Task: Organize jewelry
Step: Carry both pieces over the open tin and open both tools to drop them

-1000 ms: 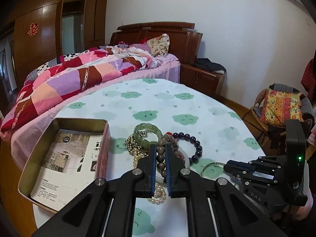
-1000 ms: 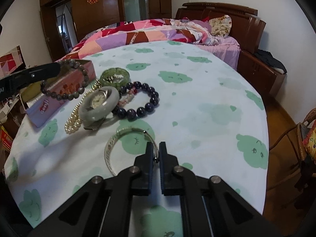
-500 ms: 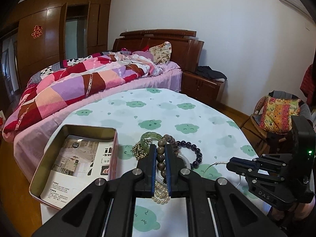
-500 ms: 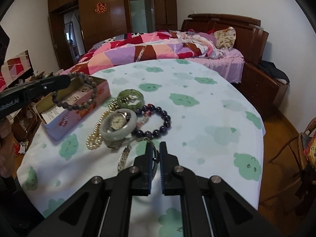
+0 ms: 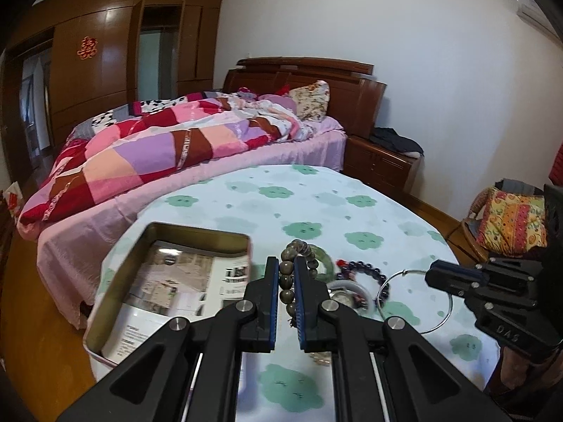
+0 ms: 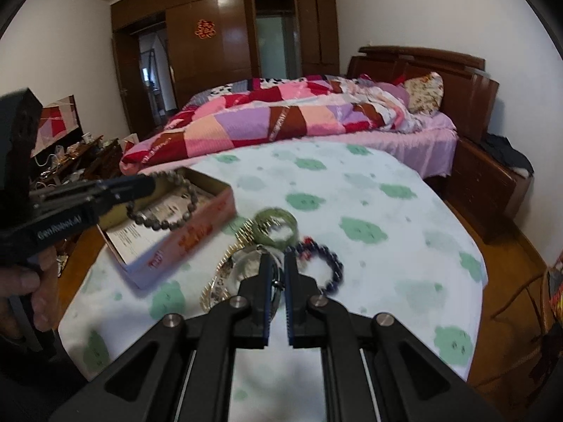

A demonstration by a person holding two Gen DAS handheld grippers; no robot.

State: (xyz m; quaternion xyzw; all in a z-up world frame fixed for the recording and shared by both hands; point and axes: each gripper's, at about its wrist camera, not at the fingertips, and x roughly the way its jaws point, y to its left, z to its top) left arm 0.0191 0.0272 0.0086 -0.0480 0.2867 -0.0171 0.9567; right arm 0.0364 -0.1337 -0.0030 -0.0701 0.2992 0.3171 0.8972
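My left gripper [image 5: 286,267] is shut on a brown bead bracelet [image 5: 285,283] and holds it in the air, beside the open tin box [image 5: 105,299]. From the right wrist view the bracelet [image 6: 165,223] hangs over the box [image 6: 197,242]. My right gripper [image 6: 277,267] is shut on a thin silver bangle [image 5: 415,302], lifted off the table; in its own view only a small piece shows between the jaws. A green bangle [image 6: 276,227], a dark bead bracelet [image 6: 327,267], a pearl strand [image 6: 218,281] and a jade-ringed watch [image 5: 346,290] lie on the cloth.
The round table has a white cloth with green clouds [image 5: 316,207]. A printed sheet [image 5: 169,281] lines the box. A bed with a patchwork quilt [image 5: 158,151] stands behind, a nightstand [image 5: 383,165] and a chair with a cushion [image 5: 510,221] to the right.
Both grippers have risen. The left one lifted the brown bead bracelet and carried it left toward the box. The right one lifted the silver bangle off the cloth.
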